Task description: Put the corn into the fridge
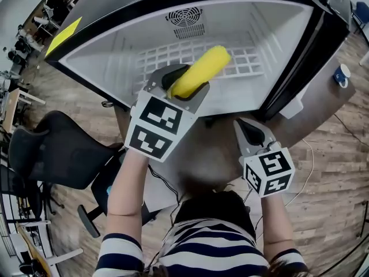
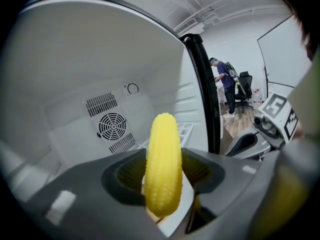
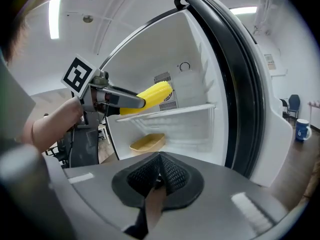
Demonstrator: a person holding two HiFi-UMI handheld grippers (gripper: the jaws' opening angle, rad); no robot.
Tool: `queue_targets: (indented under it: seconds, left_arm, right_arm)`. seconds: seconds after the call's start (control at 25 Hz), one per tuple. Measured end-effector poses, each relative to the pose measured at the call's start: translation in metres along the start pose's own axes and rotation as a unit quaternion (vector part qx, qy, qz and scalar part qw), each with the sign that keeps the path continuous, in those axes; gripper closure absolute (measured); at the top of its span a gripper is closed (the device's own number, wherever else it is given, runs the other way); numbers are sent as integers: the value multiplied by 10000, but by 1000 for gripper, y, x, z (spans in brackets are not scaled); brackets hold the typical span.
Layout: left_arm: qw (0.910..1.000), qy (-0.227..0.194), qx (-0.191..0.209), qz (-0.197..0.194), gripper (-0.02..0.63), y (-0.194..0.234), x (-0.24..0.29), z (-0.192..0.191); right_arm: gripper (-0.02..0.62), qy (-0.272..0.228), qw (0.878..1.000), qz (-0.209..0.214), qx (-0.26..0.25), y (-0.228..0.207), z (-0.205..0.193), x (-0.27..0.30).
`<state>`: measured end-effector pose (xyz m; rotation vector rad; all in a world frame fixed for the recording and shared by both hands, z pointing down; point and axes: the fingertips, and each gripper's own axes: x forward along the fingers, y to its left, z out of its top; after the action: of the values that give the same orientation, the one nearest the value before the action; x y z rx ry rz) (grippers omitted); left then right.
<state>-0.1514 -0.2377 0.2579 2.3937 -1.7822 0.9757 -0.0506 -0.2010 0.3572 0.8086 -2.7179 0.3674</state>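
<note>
A yellow corn cob [image 1: 200,70] sticks out of my left gripper [image 1: 185,85], which is shut on its lower end. The cob's tip reaches into the open fridge [image 1: 115,56], above the white wire shelf [image 1: 242,59]. In the left gripper view the corn [image 2: 162,159] stands upright between the jaws, with the fridge's back wall and fan vent [image 2: 111,125] behind it. My right gripper [image 1: 249,130] hangs lower, outside the fridge, shut with nothing in it. The right gripper view shows its jaws [image 3: 159,178] pressed together, and the corn [image 3: 151,96] level with the shelf [image 3: 172,111].
The fridge door [image 3: 245,84] stands open at the right with a dark seal. A shallow yellow tray [image 3: 147,142] lies low inside the fridge. A blue mug [image 1: 343,74] sits on a surface at the right. A black office chair [image 1: 55,152] is at the left.
</note>
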Motion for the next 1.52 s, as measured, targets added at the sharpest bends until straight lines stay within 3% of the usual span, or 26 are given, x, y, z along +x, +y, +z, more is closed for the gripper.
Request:
queue_targets:
  seconds: [0.2, 0.52, 1.0, 1.52]
  left_arm:
    - [9996, 205, 144, 85, 606, 16, 18, 8]
    - [9979, 533, 336, 168, 606, 34, 44, 11]
    - [9953, 955, 92, 87, 606, 53, 64, -7]
    - [9978, 617, -225, 2, 606, 61, 68, -9]
  right_arm:
    - [603, -28, 10000, -41, -54, -12, 5, 15]
    - [603, -274, 9984, -459, -208, -29, 19, 38]
    - [603, -223, 9991, -317, -181, -23, 11, 60]
    - [603, -68, 9992, -388, -15, -31, -7, 54]
